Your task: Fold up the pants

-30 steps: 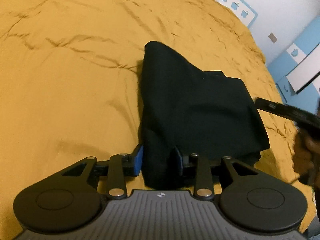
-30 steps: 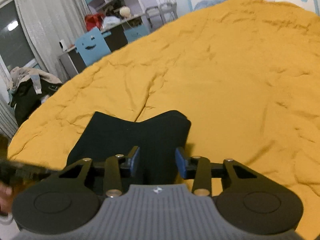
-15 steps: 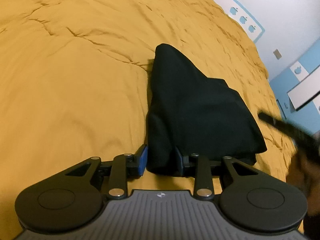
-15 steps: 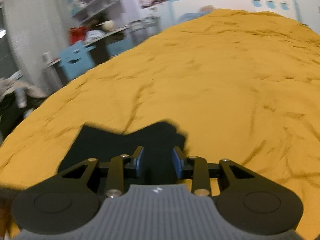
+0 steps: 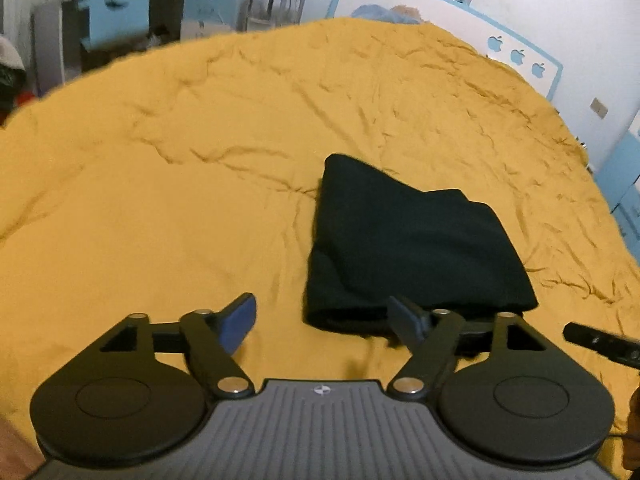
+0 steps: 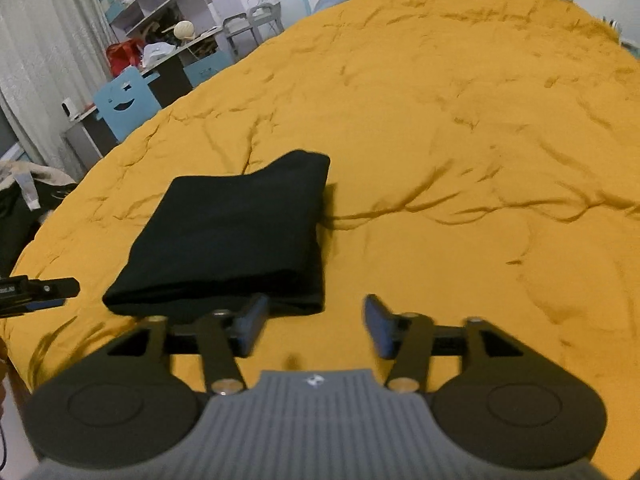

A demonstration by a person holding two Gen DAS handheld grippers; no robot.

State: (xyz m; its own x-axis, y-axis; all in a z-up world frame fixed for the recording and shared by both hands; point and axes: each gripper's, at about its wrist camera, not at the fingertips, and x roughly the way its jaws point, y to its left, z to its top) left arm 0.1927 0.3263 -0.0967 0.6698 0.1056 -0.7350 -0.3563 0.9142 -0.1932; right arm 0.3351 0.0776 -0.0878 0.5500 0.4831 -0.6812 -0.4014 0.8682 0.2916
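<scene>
Both claws are spread wide and hold nothing — the left gripper (image 5: pixel 324 322) and right gripper (image 6: pixel 314 326) sit just short of the black pants (image 5: pixel 404 240), a folded bundle on the yellow bedspread (image 5: pixel 160 184) directly ahead. I judge the main risk a stray finger catching the near edge and dragging the top layer open. Nothing blocks either claw; the blue chair (image 6: pixel 128 102) and cluttered shelves (image 6: pixel 160 4) stand well beyond the bed's far-left edge.

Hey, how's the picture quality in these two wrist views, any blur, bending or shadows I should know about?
Left wrist view: fisheye bends the yellow bedspread into a dome; the pants read as flat black, folds barely visible. Right wrist view: the right gripper fingertips are smeared by blur, the pants cast a soft shadow on the bedspread, room lighting is dim and warm.
</scene>
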